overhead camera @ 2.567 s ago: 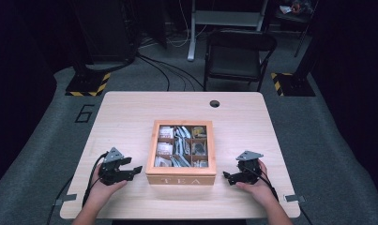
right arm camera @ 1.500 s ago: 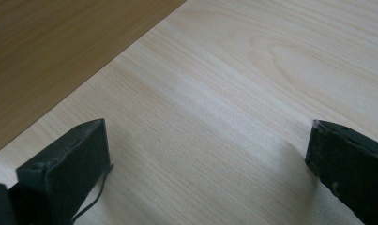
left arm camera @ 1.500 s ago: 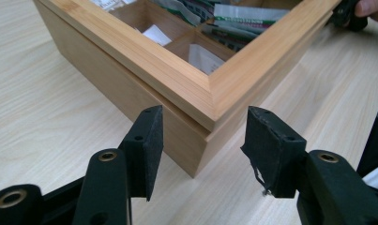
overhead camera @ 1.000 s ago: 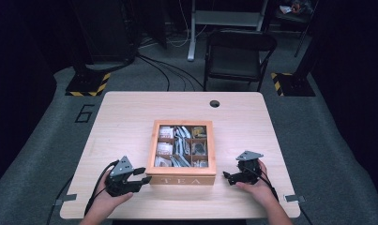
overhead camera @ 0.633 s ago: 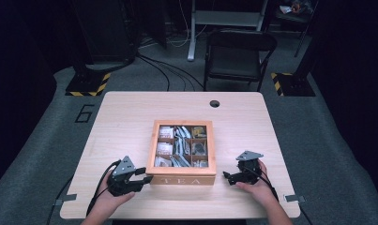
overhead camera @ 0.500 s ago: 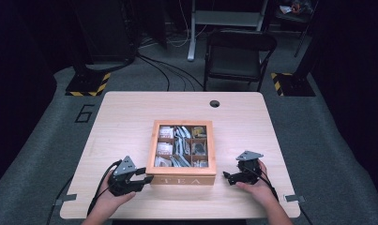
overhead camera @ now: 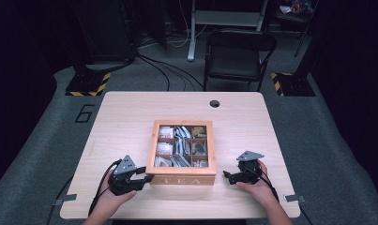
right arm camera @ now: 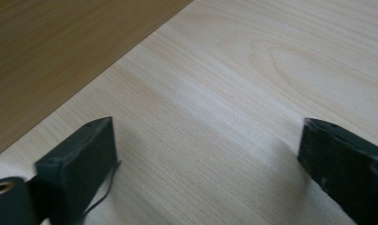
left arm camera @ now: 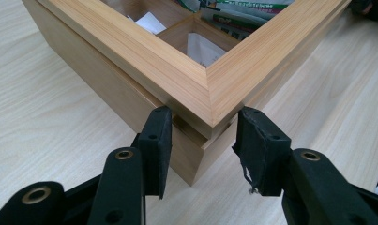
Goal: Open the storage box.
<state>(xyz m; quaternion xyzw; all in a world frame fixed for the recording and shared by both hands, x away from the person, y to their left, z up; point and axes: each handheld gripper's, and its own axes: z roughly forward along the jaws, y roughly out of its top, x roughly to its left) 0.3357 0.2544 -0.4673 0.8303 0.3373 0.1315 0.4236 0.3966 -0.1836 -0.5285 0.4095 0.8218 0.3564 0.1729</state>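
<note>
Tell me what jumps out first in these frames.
The wooden tea box at the middle of the table, lettered TEA on its front and open on top, with packets in its compartments. The left gripper straddles its near left corner, jaws on either side of the corner just under the lid frame. The right gripper sits on the tabletop just off the box's right side, jaws wide with nothing between them.

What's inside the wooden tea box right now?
The tea box holds tea bags in small divided compartments, white and dark packets mostly. Whatever lies under the top packets is covered.
</note>
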